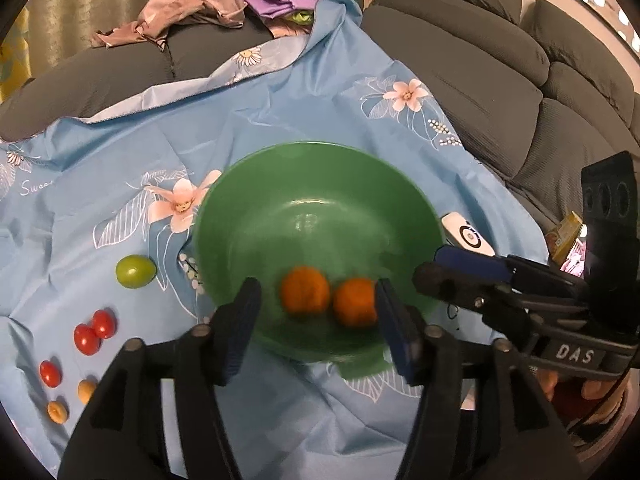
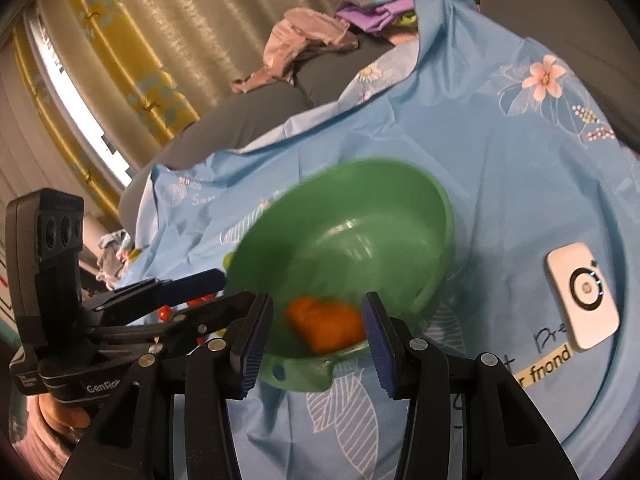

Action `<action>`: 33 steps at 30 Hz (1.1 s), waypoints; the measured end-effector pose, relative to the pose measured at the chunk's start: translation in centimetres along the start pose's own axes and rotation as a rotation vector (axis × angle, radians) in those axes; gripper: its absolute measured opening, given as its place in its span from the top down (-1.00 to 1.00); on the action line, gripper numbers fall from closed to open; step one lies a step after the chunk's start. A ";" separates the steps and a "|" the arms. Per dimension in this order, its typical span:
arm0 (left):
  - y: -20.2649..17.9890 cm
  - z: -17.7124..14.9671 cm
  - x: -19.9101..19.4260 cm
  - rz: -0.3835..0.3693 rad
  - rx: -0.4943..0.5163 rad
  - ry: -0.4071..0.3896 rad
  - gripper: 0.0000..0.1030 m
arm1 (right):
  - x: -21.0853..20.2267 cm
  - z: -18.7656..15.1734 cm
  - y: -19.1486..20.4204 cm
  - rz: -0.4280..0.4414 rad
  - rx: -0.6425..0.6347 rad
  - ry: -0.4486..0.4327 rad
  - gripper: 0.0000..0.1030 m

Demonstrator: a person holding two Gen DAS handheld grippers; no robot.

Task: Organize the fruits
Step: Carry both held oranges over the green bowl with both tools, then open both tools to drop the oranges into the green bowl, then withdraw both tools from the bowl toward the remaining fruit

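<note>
A green bowl (image 1: 320,216) sits on a blue floral cloth and holds two oranges (image 1: 305,290), blurred by motion. It also shows in the right wrist view (image 2: 360,216) with the oranges (image 2: 326,326) inside. My left gripper (image 1: 318,328) is open and empty, its fingers over the bowl's near rim. My right gripper (image 2: 316,328) is open and empty at the bowl's near edge; it shows at the right in the left wrist view (image 1: 460,268). A green fruit (image 1: 135,271), three red tomatoes (image 1: 94,332) and two small yellow fruits (image 1: 58,411) lie left of the bowl.
A white device (image 2: 582,294) lies on the cloth (image 1: 280,112) right of the bowl. A grey sofa (image 1: 520,80) with piled clothes (image 1: 192,4) stands behind. A yellow box (image 1: 564,236) sits at the far right.
</note>
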State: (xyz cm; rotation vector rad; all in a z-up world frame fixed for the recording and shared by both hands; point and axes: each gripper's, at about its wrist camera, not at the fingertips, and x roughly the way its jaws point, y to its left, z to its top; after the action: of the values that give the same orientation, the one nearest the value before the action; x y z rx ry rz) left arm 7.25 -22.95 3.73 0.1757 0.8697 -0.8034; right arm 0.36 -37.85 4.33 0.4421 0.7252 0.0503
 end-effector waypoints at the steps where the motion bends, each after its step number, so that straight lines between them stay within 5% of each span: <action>1: 0.0 -0.1 -0.3 0.011 -0.002 -0.004 -0.45 | -0.2 0.0 0.0 -0.006 -0.004 -0.005 0.07; 5: 0.3 -1.6 -2.2 0.061 -0.031 -0.012 -0.66 | -1.0 -0.4 -0.1 0.018 -0.001 -0.009 0.06; 14: 2.8 -6.1 -5.7 0.218 -0.109 0.048 -0.68 | -2.8 -1.1 1.3 0.089 -0.039 -0.036 0.06; 24: 4.4 -9.7 -8.1 0.258 -0.183 0.070 -0.68 | -3.2 -2.4 4.4 0.142 -0.133 -0.013 0.05; 33: 5.4 -12.1 -8.5 0.242 -0.224 0.062 -0.68 | -1.0 -4.3 7.6 0.190 -0.222 0.096 0.05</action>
State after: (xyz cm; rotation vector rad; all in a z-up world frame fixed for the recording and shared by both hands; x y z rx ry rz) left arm 0.38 -9.02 1.17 0.1063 0.9695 -0.4732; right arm -2.43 -29.58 5.22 0.2962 0.7608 0.3296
